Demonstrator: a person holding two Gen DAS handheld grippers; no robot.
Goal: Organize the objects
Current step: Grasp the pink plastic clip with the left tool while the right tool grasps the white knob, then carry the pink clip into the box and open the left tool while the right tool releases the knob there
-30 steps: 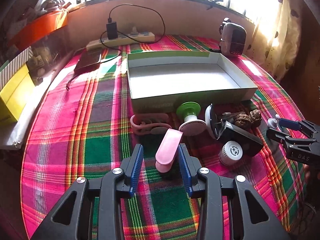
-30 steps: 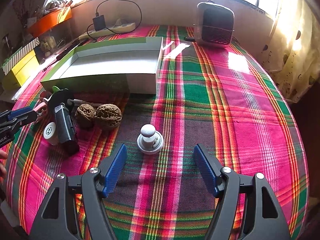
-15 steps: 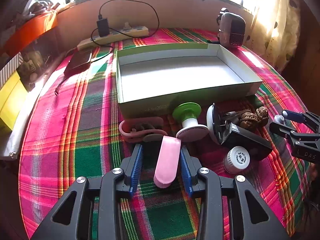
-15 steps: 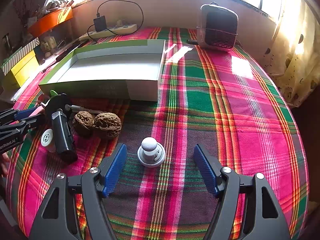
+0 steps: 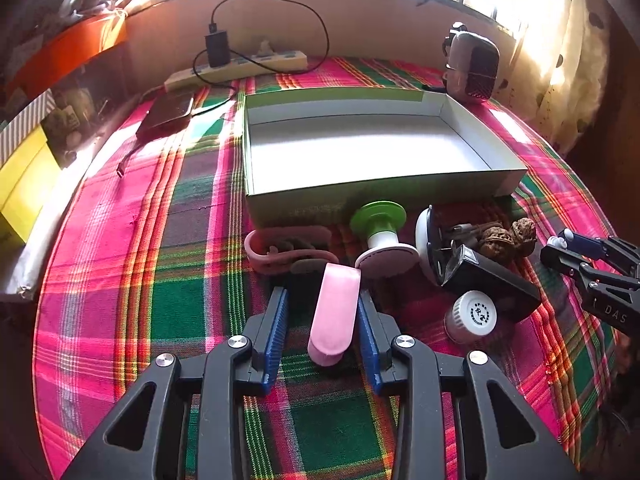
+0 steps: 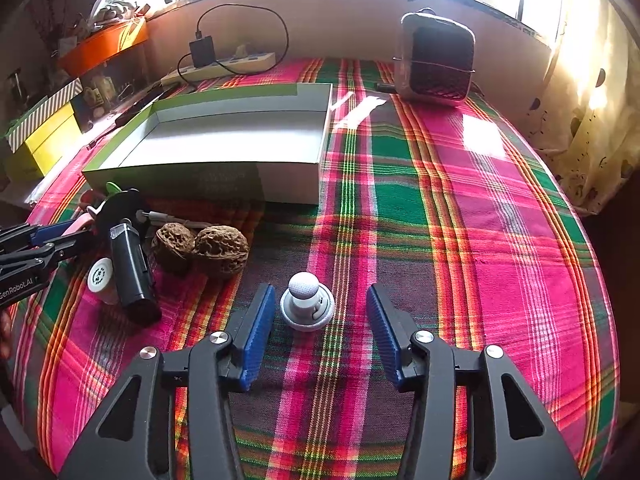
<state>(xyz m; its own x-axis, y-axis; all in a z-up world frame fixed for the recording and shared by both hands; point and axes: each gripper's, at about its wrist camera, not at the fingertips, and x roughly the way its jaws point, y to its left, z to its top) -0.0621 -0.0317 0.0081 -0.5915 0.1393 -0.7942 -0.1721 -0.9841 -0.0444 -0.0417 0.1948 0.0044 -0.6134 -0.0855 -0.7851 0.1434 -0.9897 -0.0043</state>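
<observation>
My left gripper [image 5: 322,308] is open around a flat pink clip [image 5: 334,312] that lies on the plaid cloth; the clip leans against the right pad. Beyond it lie a pink band [image 5: 286,248], a green-and-white spool [image 5: 380,232], a black device [image 5: 480,276], a white cap [image 5: 474,316] and two walnuts [image 5: 508,236]. An empty green-and-white box [image 5: 360,196] stands behind them. My right gripper [image 6: 320,312] is open around a small white knob [image 6: 306,300] on its round base. The walnuts [image 6: 204,246] lie to its left.
A small heater [image 6: 436,60] stands at the far right of the table. A power strip [image 5: 240,66] with a charger and a dark phone [image 5: 166,114] lie at the back left. Yellow boxes [image 5: 20,184] stand off the left edge.
My left gripper has slid forward along the pink clip toward the box. My right gripper has moved forward so the white knob now sits between its pads.
</observation>
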